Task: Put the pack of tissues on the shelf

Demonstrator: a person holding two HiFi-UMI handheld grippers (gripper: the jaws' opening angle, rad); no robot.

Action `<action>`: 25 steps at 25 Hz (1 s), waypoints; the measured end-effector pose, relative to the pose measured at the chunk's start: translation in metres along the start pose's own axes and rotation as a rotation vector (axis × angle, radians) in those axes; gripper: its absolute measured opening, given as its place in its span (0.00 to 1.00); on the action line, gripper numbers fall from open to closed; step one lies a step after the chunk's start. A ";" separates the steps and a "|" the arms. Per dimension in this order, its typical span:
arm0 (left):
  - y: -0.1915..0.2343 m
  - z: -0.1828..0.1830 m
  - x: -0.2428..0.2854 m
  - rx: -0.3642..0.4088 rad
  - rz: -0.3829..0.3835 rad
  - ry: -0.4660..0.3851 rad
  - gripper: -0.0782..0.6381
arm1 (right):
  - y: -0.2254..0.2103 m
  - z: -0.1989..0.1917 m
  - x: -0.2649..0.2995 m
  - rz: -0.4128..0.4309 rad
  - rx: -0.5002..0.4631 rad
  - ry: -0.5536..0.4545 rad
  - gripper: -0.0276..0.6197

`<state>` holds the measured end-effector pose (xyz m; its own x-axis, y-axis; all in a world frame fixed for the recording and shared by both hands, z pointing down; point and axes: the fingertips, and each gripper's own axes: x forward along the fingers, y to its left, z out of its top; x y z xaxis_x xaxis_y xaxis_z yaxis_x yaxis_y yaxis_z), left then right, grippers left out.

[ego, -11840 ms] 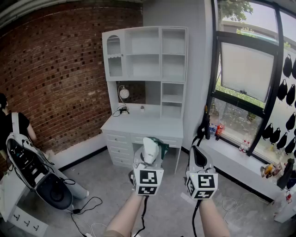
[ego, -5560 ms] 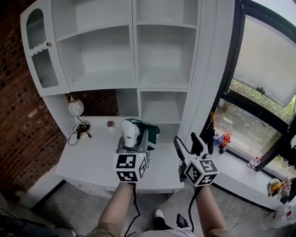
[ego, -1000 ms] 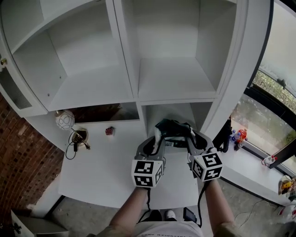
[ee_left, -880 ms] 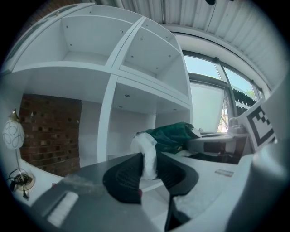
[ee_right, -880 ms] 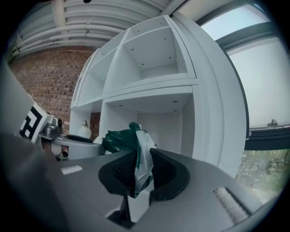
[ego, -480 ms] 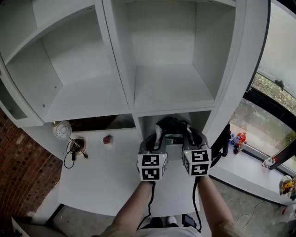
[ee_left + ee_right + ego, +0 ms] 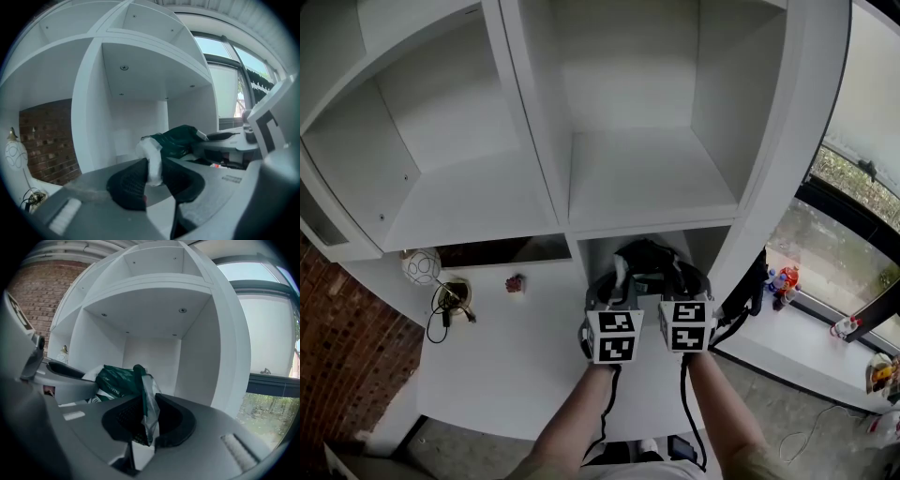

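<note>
The pack of tissues [image 7: 645,259], dark green with a white end, is hanging at the mouth of the lower compartment [image 7: 598,249] of the white shelf unit, carried between both grippers; whether its underside is touching the lower compartment's floor I cannot tell. The shelf board [image 7: 652,214] that is roofing the lower compartment is lying just above the pack, and the lower compartment's two side walls are standing close outside the grippers, so little room is showing to either side. Behind the pack, the lower compartment is lying open to its back wall. The left gripper [image 7: 613,279] is coming in at the lower compartment's left side, its jaws standing narrow and pinching the pack's white end [image 7: 151,159] between the dark pads. The right gripper [image 7: 687,279] is coming in at the lower compartment's right side, its jaws likewise narrow and clamping a thin flap of the pack's wrapper [image 7: 148,401], with the green bulk [image 7: 117,379] lying beyond them toward the left gripper. In front of the lower compartment and to its left, the white desk top [image 7: 511,342] is spreading wide; to the lower compartment's right, a window [image 7: 853,178] is showing.
</note>
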<state>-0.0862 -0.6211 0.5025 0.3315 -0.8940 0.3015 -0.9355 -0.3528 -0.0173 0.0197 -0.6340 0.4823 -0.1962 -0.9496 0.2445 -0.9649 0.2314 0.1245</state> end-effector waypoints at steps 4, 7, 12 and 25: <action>0.001 -0.005 0.007 0.014 0.007 0.026 0.26 | 0.000 -0.010 0.008 -0.006 -0.010 0.034 0.14; 0.001 -0.010 0.012 0.013 0.008 0.041 0.26 | 0.000 -0.015 0.014 -0.001 -0.011 0.050 0.14; 0.004 -0.012 0.019 0.027 0.022 0.057 0.26 | 0.000 -0.020 0.022 0.006 -0.015 0.070 0.15; 0.008 -0.015 0.025 0.035 0.064 0.046 0.27 | -0.007 -0.018 0.021 0.025 0.100 -0.020 0.23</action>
<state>-0.0874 -0.6419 0.5238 0.2649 -0.9016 0.3420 -0.9494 -0.3059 -0.0710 0.0254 -0.6511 0.5042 -0.2232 -0.9480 0.2270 -0.9720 0.2340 0.0215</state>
